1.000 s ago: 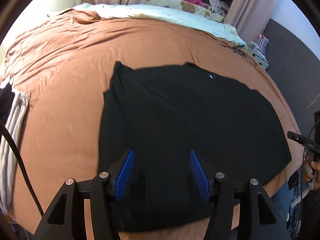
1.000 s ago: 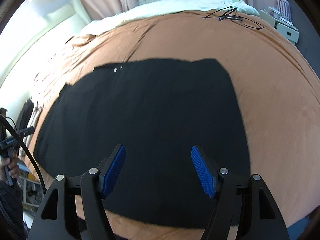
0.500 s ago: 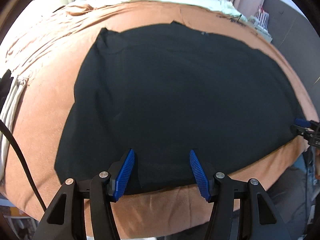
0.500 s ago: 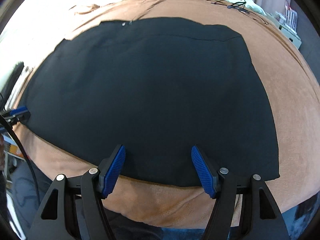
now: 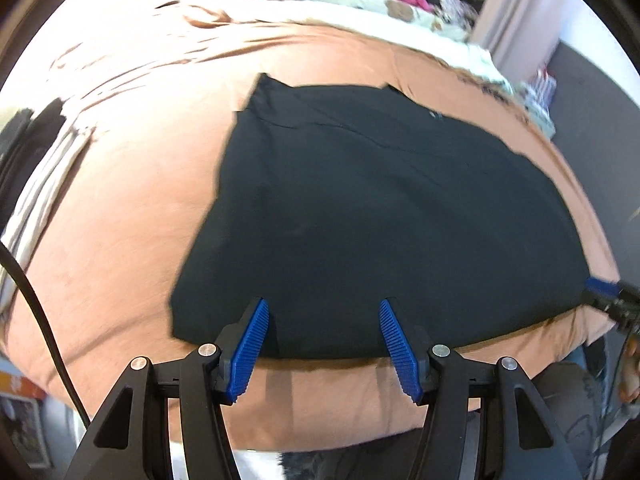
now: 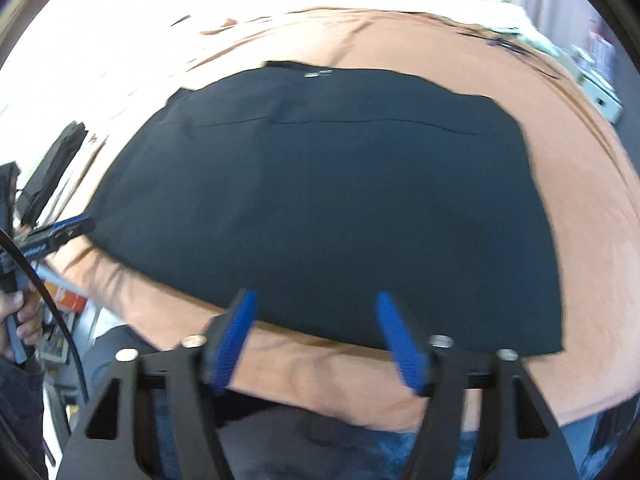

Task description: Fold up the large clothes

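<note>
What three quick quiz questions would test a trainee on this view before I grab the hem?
1. True or false: the left gripper is open.
2. The black fabric garment lies on: A) the brown bedspread B) a wooden table C) the floor.
3. Fill in: the right gripper hovers at the garment's near ____.

Key: 1 true; 2 A; 3 edge.
</note>
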Available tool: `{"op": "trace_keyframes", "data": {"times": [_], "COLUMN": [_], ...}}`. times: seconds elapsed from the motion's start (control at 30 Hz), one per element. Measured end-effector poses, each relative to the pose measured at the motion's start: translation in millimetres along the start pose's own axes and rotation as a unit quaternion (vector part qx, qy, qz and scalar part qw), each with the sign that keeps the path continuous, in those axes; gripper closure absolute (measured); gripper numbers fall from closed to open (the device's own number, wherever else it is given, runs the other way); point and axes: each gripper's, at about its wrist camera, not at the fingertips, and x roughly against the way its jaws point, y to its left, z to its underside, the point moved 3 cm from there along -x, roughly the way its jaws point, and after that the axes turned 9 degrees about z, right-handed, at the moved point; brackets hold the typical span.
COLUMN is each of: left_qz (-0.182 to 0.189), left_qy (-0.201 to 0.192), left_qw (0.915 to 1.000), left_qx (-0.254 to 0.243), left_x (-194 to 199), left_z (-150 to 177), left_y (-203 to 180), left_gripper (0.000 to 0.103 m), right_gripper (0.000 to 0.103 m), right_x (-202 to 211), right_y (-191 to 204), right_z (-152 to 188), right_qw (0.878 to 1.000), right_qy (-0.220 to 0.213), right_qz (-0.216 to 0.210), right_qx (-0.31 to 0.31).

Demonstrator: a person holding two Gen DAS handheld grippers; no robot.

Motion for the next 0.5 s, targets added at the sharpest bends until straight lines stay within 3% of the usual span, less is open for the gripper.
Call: {"op": "trace_keyframes", "data": {"times": [0.2, 0.27, 0.4, 0.5], "left_qz": [0.007, 0.01, 0.018, 0.027], "left_qy": [-0.016, -0.02, -0.029, -0.03], "left_qw": [0.9983, 0.9967, 0.9924, 0.9896], "left_qx": [0.056, 0.078, 0.119, 0.138], "left_x": [22, 29, 41, 43], "left_z": [6, 10, 20, 24], "left_y": [42, 57, 80, 90], "left_gripper": [0.043, 0.043, 0.043, 0.043], "right_gripper": [0.062, 0.068, 0.069, 0.078], "right_x": [-33, -49, -79, -98], "right_y": [48, 57, 71, 75], "right_z": [-17, -21, -40, -56], "right_qw": [0.999, 0.998, 0.997, 0.997], "right_qy": [0.021, 0.036, 0.044, 0.047], "right_qz": [-0.013, -0.015, 0.014, 0.025], "right_qx": [0.039, 0.051, 0.063, 0.058]}}
